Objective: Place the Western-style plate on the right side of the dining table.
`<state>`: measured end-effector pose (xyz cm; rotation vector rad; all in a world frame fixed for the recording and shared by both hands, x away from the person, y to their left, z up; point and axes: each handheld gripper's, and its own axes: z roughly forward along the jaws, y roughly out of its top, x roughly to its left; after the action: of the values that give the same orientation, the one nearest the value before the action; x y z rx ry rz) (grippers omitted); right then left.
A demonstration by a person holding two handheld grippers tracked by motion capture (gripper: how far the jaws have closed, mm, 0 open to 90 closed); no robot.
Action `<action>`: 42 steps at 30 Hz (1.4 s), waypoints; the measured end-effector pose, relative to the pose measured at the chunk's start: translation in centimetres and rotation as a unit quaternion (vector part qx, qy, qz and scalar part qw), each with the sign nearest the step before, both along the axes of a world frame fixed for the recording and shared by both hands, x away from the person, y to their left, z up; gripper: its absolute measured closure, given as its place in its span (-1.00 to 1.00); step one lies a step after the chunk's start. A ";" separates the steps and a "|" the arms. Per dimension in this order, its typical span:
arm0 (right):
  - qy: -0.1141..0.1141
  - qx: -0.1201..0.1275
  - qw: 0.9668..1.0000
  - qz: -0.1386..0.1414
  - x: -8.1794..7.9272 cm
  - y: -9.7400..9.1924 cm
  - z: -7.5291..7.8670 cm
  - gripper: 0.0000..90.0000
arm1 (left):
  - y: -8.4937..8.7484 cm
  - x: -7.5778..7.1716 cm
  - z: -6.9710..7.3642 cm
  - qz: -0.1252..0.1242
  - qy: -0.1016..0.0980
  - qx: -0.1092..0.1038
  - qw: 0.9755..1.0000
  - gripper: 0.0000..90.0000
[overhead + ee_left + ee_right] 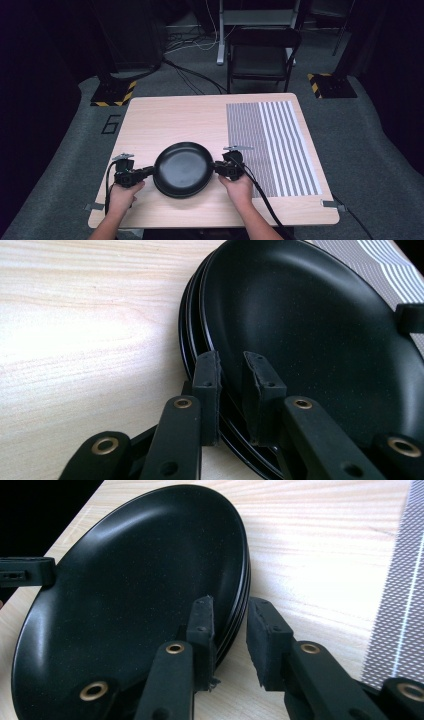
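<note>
left gripper (145, 172) clamped on plate stack (183, 169) rim | right gripper (218, 167) astride opposite rim, pads not pressing | risk: uneven grip, stack tilts, plates slide apart

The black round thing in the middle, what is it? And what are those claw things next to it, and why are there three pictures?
It is a stack of black plates, lying on a wooden table. Beside it lies a striped mat.

No robot is here. A person holds a hand tool in each hand, with two black jaws that pinch like tongs: the left gripper and the right gripper.

The big picture comes from a camera above the table, looking down. The other two come from small cameras riding on the tools, so you look along their jaws.

In the left gripper view, the jaws are pinched on the rim of the stack. In the right gripper view, the rim sits between the jaws, but the outer jaw does not touch it; some table shows in the gap.
</note>
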<state>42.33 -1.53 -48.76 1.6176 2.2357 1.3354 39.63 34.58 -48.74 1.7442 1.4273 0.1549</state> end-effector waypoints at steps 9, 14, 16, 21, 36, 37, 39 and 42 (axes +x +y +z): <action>0.020 0.014 1.000 -0.004 0.1 0.2 -0.2 0.68 | 0.0 -0.1 -0.2 0.016 0.001 -0.018 1.000 0.74; 0.034 0.029 0.999 -0.013 0.3 0.0 -0.3 0.71 | 0.0 0.0 -0.2 0.016 0.002 -0.017 1.000 0.75; 0.039 0.032 0.999 -0.018 0.3 0.0 -0.3 0.73 | 0.0 0.0 -0.1 0.015 0.005 -0.014 1.000 0.75; 0.044 0.041 0.998 -0.027 0.4 -0.1 -0.2 0.77 | -0.2 0.0 0.0 0.017 0.005 -0.006 1.000 0.75; -0.013 0.004 1.000 -0.011 -0.1 0.9 0.7 0.69 | -1.7 0.7 0.2 0.022 0.020 -0.003 1.000 0.77; -0.013 0.004 1.000 -0.011 -0.1 0.9 0.7 0.69 | -1.7 0.7 0.2 0.022 0.020 -0.003 1.000 0.77; -0.025 0.018 0.999 -0.028 -0.2 0.2 1.0 0.59 | -1.7 0.7 0.2 0.021 0.017 0.003 1.000 0.76; -0.033 -0.004 0.999 -0.040 -0.3 -0.3 1.2 0.56 | -1.7 0.6 0.0 0.021 0.009 0.000 1.000 0.76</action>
<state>42.03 -1.84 -47.53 1.6173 2.1143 1.3374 40.23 32.86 -48.69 1.7203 1.4786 0.1624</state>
